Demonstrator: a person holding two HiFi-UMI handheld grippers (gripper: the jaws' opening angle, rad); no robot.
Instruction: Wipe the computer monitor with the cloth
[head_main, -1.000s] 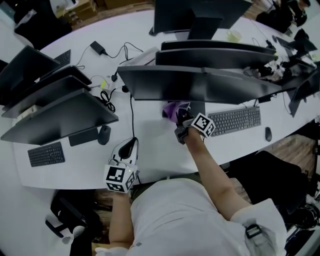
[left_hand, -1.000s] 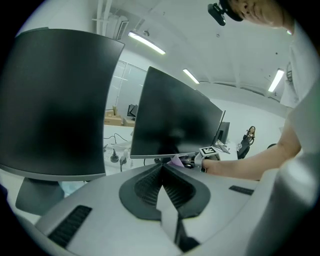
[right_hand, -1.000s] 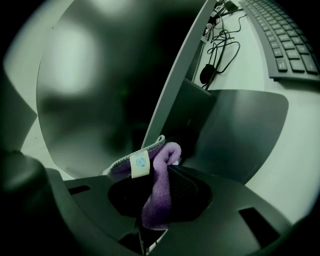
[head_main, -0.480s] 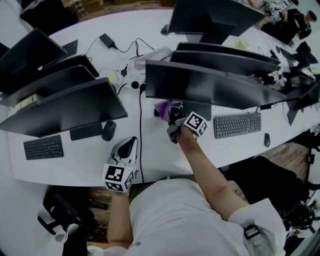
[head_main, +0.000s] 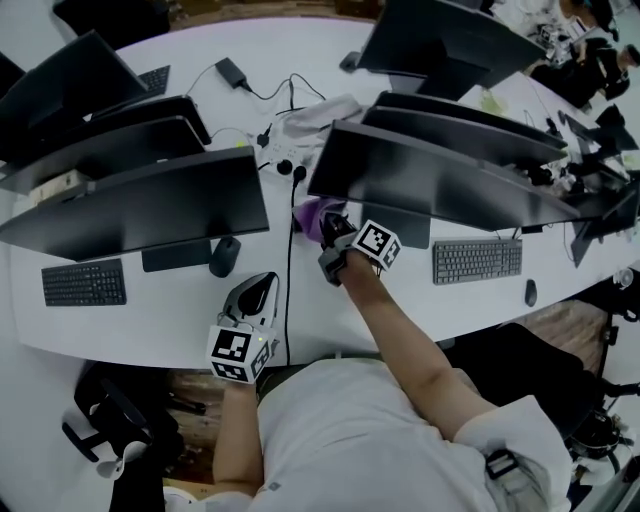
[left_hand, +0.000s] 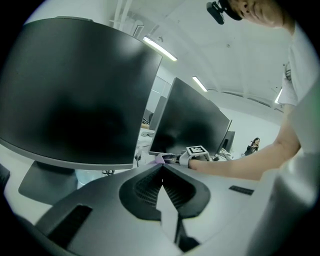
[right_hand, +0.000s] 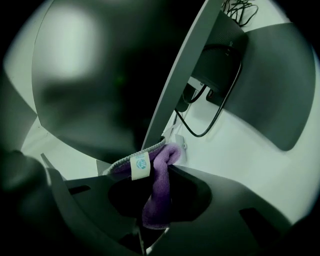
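A purple cloth (head_main: 315, 216) (right_hand: 159, 187) is clamped in my right gripper (head_main: 332, 235) (right_hand: 156, 172), which is shut on it and holds it at the lower left corner of a dark curved monitor (head_main: 430, 180) (right_hand: 110, 85). In the right gripper view the cloth's grey hem and small white tag lie against the monitor's edge. My left gripper (head_main: 252, 305) (left_hand: 161, 167) rests near the desk's front edge, jaws shut with nothing between them, pointing at another monitor (left_hand: 75, 95). From the left gripper view the right gripper (left_hand: 196, 152) with the cloth shows far off.
Several more dark monitors (head_main: 140, 205) stand along the white desk (head_main: 180, 310). Keyboards (head_main: 477, 261) (head_main: 84, 283), a mouse (head_main: 224, 256) and a black cable (head_main: 290, 270) lie on it. Cables hang behind the monitor (right_hand: 205, 115).
The right gripper with the cloth has slid left along the monitor's lower edge to its left corner. The head view has shifted too; the left gripper has stayed put.
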